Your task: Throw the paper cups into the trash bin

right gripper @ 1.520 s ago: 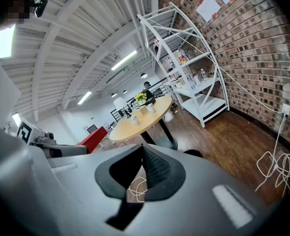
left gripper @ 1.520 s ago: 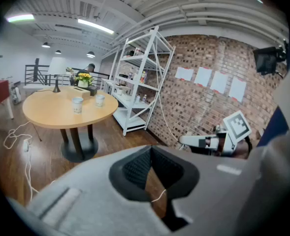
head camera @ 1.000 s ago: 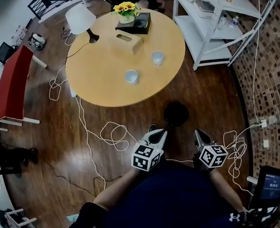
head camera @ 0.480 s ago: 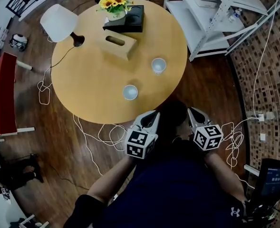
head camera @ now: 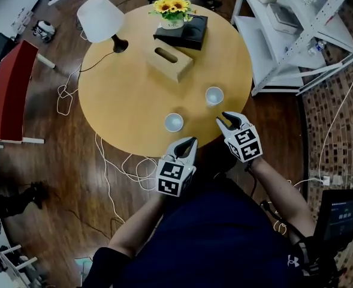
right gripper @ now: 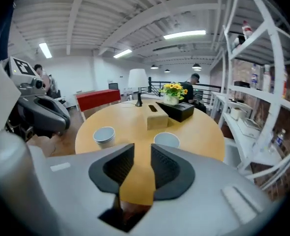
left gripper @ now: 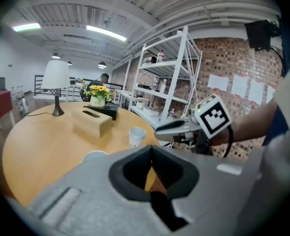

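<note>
2 paper cups (head camera: 174, 122) (head camera: 214, 95) on tbl (head camera: 122, 89); L gripper (head camera: 191, 141) fingers together.

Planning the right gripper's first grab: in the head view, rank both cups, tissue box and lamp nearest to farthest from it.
1. Right cup, just ahead of the right gripper, whose empty jaws have just been opening.
2. Left cup, to its left.
3. Tissue box, mid-table.
4. Lamp, far left edge.

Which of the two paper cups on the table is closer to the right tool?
The cup nearer the white shelf, just ahead of the right tool; the other cup stands further left, nearer the left tool.
</note>
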`<state>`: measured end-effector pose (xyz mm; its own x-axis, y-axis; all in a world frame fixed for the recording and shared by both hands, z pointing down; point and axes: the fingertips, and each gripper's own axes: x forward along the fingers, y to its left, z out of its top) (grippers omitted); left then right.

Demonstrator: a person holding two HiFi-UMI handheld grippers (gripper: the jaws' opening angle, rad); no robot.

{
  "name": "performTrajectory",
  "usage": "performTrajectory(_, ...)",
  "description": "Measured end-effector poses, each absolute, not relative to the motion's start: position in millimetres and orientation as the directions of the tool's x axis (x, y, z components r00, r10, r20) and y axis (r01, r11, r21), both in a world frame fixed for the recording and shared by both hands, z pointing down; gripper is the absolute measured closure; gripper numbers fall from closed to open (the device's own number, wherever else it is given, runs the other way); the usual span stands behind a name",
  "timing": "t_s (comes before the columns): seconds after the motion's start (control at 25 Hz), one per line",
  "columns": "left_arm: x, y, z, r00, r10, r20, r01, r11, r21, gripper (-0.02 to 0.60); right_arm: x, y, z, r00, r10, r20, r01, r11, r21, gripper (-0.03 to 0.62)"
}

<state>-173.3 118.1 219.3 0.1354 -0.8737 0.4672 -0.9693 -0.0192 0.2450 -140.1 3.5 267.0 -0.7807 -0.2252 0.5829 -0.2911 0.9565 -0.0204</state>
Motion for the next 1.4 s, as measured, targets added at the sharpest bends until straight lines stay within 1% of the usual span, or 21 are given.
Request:
performTrajectory(0.04, -176.3, 121.3, 219.7, 0.118, -0.877, 0.466, -0.969, 0.002, 0.249, 0.577, -149.9, -1.4, 273.1, -0.773, -0.197, 0.603, -0.249, 0.969, -0.002, 0.449)
performTrajectory(0.08, -179.0, 125.3, 220.7, 0.101, -0.880, 0.464, -0.966, 0.025, 0.257, 0.577, -158.6, -6.4, 280.6, -0.757, -0.176, 0.629, -0.210, 0.977, 0.020, 0.416)
performTrajectory(0.12, -181.5, 129.5, 222.2, 0.086, -0.882, 0.464, -0.963, 0.046, 0.266, 0.573, -166.0, -11.6, 288.5, -0.736, -0.166, 0.656, -0.177, 0.983, 0.049, 0.401)
performTrajectory(0.16, -183.7, 133.9, 224.4, 0.075, -0.881, 0.467, -0.959, 0.064, 0.275, 0.537, -172.8, -16.5, 295.6, -0.712, -0.165, 0.683, -0.149, 0.985, 0.082, 0.395)
performTrajectory(0.24, -188.2, 142.6, 230.2, 0.061, -0.877, 0.477, -0.953, 0.091, 0.289, 0.488, -186.1, -23.5, 304.1, -0.666, -0.174, 0.725, -0.105, 0.985, 0.139, 0.387)
performTrajectory(0.36, -196.9, 155.4, 238.8, 0.045, -0.870, 0.490, -0.945, 0.122, 0.304, 0.485, -203.5, -30.3, 313.0, -0.603, -0.196, 0.774, -0.033, 0.975, 0.221, 0.388)
performTrajectory(0.52, -201.8, 169.3, 240.1, 0.026, -0.866, 0.500, -0.933, 0.159, 0.324, 0.488, -214.5, -33.4, 331.5, -0.513, -0.207, 0.833, 0.081, 0.955, 0.287, 0.390)
performTrajectory(0.6, -202.7, 173.7, 239.1, 0.019, -0.863, 0.505, -0.929, 0.171, 0.328, 0.495, -215.3, -35.8, 337.6, -0.466, -0.223, 0.856, 0.128, 0.941, 0.315, 0.421)
performTrajectory(0.64, -203.3, 175.1, 239.1, 0.019, -0.862, 0.507, -0.928, 0.174, 0.330, 0.499, -214.9, -37.0, 339.2, -0.445, -0.232, 0.865, 0.145, 0.934, 0.325, 0.462)
performTrajectory(0.68, -203.8, 175.8, 239.7, 0.021, -0.860, 0.510, -0.927, 0.174, 0.332, 0.503, -213.9, -37.8, 339.9, -0.425, -0.241, 0.872, 0.157, 0.930, 0.333, 0.520)
performTrajectory(0.72, -204.1, 175.8, 240.5, 0.026, -0.858, 0.513, -0.927, 0.171, 0.333, 0.511, -211.6, -37.9, 340.2, -0.407, -0.247, 0.880, 0.165, 0.927, 0.337, 0.548)
performTrajectory(0.76, -204.3, 175.0, 241.2, 0.035, -0.856, 0.516, -0.928, 0.164, 0.335, 0.517, -208.1, -37.3, 340.5, -0.390, -0.249, 0.887, 0.168, 0.927, 0.334, 0.559)
performTrajectory(0.88, -203.9, 167.2, 243.5, 0.083, -0.851, 0.519, -0.932, 0.119, 0.344, 0.535, -194.6, -35.1, 332.8, -0.384, -0.247, 0.890, 0.126, 0.940, 0.316, 0.560)
performTrajectory(1.04, -192.4, 145.0, 248.6, 0.181, -0.840, 0.512, -0.935, 0.015, 0.356, 0.546, -160.7, -43.2, 314.6, -0.421, -0.272, 0.865, -0.015, 0.956, 0.293, 0.562)
performTrajectory(1.24, -135.3, 110.4, 246.5, 0.363, -0.791, 0.493, -0.912, -0.193, 0.362, 0.554, -53.4, -65.9, 297.8, -0.387, -0.396, 0.832, -0.277, 0.911, 0.305, 0.562)
performTrajectory(1.4, -83.0, 93.7, 243.2, 0.468, -0.731, 0.496, -0.877, -0.313, 0.365, 0.555, 28.1, -60.0, 313.0, -0.333, -0.419, 0.845, -0.411, 0.871, 0.270, 0.562)
